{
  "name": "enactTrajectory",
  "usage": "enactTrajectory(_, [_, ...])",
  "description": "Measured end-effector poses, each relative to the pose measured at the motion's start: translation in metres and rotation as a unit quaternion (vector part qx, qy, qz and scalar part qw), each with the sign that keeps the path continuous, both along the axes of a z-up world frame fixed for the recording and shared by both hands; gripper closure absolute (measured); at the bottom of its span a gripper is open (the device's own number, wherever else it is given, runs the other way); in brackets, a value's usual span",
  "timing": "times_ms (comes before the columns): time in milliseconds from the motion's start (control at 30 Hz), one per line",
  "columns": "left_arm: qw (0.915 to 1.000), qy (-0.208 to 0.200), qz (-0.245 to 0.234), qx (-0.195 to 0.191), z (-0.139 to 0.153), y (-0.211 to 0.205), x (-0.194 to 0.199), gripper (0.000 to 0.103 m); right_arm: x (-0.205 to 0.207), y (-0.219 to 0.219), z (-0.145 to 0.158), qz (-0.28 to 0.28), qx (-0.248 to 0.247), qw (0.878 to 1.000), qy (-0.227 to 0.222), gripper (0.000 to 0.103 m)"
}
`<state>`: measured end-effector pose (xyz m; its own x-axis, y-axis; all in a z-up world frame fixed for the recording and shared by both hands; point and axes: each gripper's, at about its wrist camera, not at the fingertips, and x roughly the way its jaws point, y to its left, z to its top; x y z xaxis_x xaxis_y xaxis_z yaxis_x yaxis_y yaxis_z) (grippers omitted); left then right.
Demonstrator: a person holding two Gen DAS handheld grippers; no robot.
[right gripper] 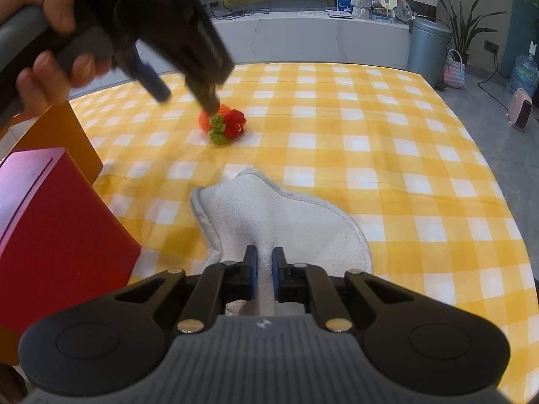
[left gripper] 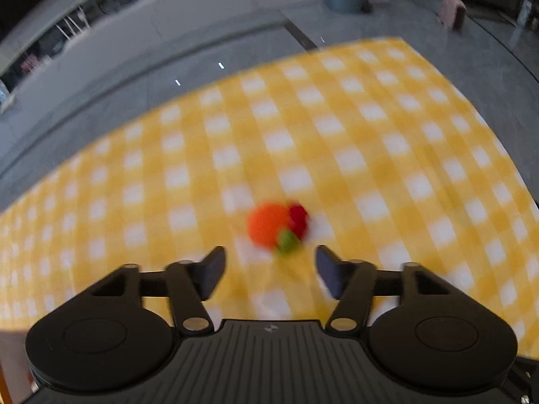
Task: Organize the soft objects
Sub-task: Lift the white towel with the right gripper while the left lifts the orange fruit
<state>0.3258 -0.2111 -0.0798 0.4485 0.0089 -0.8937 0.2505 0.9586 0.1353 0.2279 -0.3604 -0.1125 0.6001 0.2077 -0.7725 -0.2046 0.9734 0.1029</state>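
Crocheted toy (left gripper: 276,227) (orange, red, green): on the checked tabletop (left gripper: 370,128), just ahead of the left hand-held gripper (left gripper: 269,269), its jaws spread, untouched. Right hand-held gripper (right gripper: 265,269): pinching a white cloth (right gripper: 269,212).

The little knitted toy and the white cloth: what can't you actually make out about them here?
- Crochet toy, left wrist view: motion blur smears its shape.
- Same toy, right wrist view: the left gripper covers its top.
- White cloth, right wrist view: the right gripper, shut on it, hides its near edge.
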Motion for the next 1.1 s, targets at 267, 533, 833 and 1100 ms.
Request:
enactTrajectory(267, [0.9990, 0.024, 0.027, -0.026, -0.033, -0.004, 0.035, 0.019, 0.002, 0.001, -0.003, -0.004, 0.000, 1.000, 0.003, 0.096])
enactTrajectory(533, [0.9976, 0.033, 0.060, -0.010, -0.053, -0.006, 0.037, 0.045, 0.004, 0.003, -0.003, -0.002, -0.005, 1.000, 0.003, 0.096])
enactTrajectory(833, [0.9953, 0.005, 0.082, -0.052, -0.027, 0.005, 0.015, 0.046, -0.003, 0.000, 0.007, -0.006, 0.009, 1.000, -0.016, 0.096])
enactTrajectory(1100, [0.9881, -0.122, 0.021, -0.091, 0.057, 0.035, -0.063, 0.046, -0.034, 0.007, 0.043, -0.009, 0.010, 0.997, -0.072, 0.096])
